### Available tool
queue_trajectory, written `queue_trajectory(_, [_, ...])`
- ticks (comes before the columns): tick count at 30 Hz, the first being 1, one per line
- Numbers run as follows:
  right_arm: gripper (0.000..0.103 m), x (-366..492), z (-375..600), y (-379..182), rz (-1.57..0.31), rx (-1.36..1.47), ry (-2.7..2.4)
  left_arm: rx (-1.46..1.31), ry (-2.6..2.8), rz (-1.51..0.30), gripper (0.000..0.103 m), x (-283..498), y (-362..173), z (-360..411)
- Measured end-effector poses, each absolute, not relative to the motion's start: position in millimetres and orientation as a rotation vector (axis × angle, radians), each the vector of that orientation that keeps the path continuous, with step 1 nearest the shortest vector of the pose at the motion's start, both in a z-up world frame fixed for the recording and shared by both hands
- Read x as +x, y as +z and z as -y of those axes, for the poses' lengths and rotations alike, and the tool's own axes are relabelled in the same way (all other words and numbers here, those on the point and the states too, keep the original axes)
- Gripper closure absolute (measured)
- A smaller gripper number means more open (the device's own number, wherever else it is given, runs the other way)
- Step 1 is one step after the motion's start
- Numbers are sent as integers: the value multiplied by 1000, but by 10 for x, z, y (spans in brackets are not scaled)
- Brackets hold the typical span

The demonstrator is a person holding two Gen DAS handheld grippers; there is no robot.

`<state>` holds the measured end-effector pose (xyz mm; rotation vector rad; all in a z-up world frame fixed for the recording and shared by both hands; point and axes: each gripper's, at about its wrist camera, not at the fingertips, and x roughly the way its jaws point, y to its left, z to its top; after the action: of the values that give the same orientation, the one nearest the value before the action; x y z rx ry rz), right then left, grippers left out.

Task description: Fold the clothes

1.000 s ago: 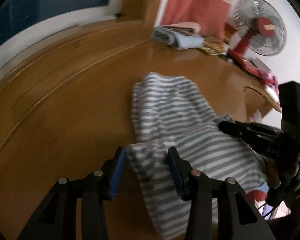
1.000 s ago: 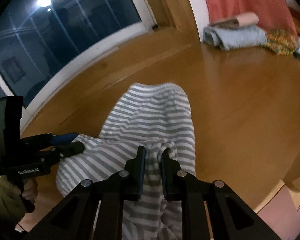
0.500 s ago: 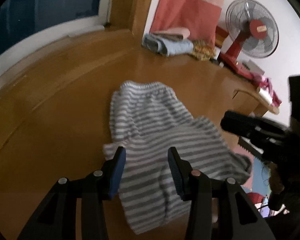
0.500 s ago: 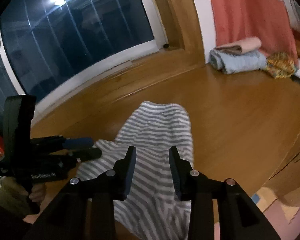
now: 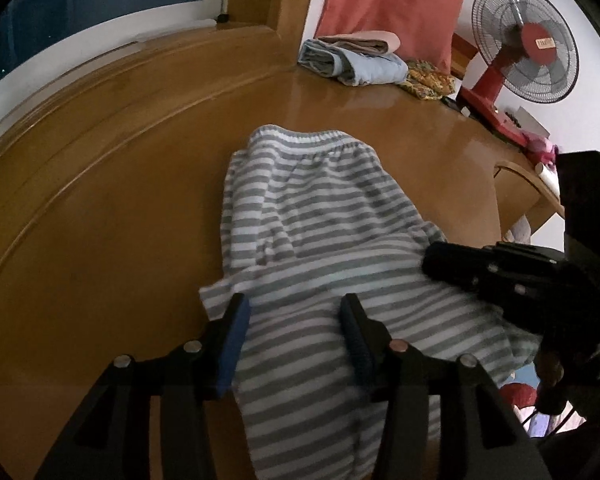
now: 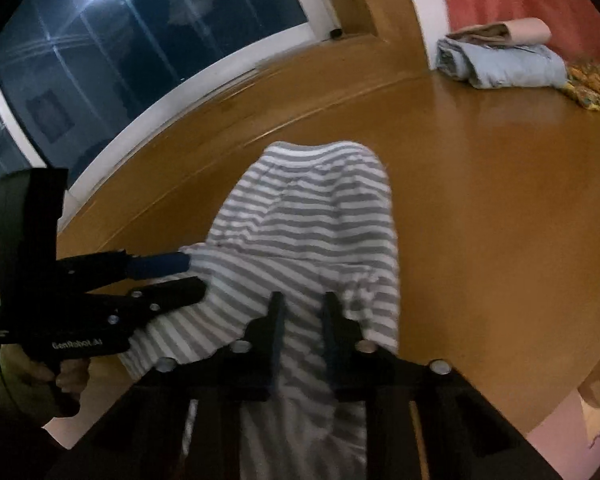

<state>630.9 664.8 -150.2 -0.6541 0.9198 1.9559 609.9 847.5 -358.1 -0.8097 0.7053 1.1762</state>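
The left gripper [image 5: 294, 324] sat at the bottom centre of its own view with its blue-padded fingers [image 5: 233, 336] spread wide, the striped garment [image 5: 320, 248] lying between and beneath them without being pinched. In the right wrist view that same gripper [image 6: 188, 278] reached in from the left edge, its tips parted over the cloth's left border. The right gripper [image 6: 300, 320] stood at the bottom centre of its view, fingers [image 6: 275, 332] narrowly apart with striped cloth [image 6: 304, 232] showing in the gap; motion blur made it unclear whether they touched the fabric. In the left wrist view the right gripper [image 5: 432, 258] came in from the right edge, and its tips there were too dark to read.

The grey-and-white garment lay across the middle of the wooden table [image 5: 100, 240], waistband toward the top of the frame, its near part folded back over itself and hanging off the near edge. A stack of folded clothes [image 5: 352, 58] sat at the upper right by a red curtain [image 5: 388, 4], with a red fan [image 5: 524, 44] further right. A dark window [image 6: 120, 52] filled the upper left of the right wrist view.
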Motion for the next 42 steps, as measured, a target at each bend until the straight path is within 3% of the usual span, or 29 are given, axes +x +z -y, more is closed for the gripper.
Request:
queue_trajectory(3, [96, 6439, -6637, -1466, -906, -654, 1943, -824, 1201, -689, 57, 6037, -3469, -8394])
queue_trajectory(12, [85, 6817, -6200, -1180, -997, -598, 1934, -785, 1205, -686, 59, 6107, -3316, -8176])
queue_trajectory(16, [60, 6658, -5993, -1188, -981, -657, 1990, -779, 1211, -745, 57, 6187, -3486, -8193])
queue_trajectory(18, [61, 6550, -5985, -1262, -924, -714, 1962, -789, 1222, -752, 49, 6164, -3548, -8207])
queue_trajectory(19, [83, 6518, -5986, -1297, -905, -733, 1949, -793, 1227, -756, 45, 6153, -3578, -8214])
queue_trajectory(20, [97, 6553, -6001, -1322, -916, -725, 1938, -794, 1229, -756, 41, 6139, -3590, -8210])
queue_trajectory(27, [96, 6780, -6042, -1351, -950, -641, 1860, -793, 1219, -745, 40, 6067, -3483, -8077])
queue_trajectory(31, [89, 6754, -6033, -1249, -937, -612, 1831, -790, 1182, -717, 42, 5898, -3332, -7825])
queue_trajectory(33, [82, 6741, -5970, -1171, -947, -581, 1869, -823, 1145, -687, 42, 5798, -3319, -7717])
queue_trajectory(35, [62, 6685, -5927, -1135, -935, -575, 1897, -876, 1081, -631, 42, 5722, -3352, -7624])
queue_trajectory(37, [60, 6597, -5915, -1152, -895, -599, 1902, -910, 1049, -594, 42, 5712, -3432, -7598])
queue_trajectory(39, [60, 6555, -5967, -1233, -894, -626, 1885, -923, 1038, -576, 48, 5729, -3526, -7593])
queue_trajectory(40, [60, 6537, -5994, -1275, -895, -638, 1876, -937, 1024, -576, 68, 5747, -3578, -7607])
queue_trajectory(41, [60, 6529, -6025, -1320, -901, -645, 1867, -956, 1009, -574, 99, 5764, -3626, -7622])
queue_trajectory(42, [60, 6521, -6053, -1362, -904, -654, 1857, -976, 994, -572, 98, 5781, -3672, -7637])
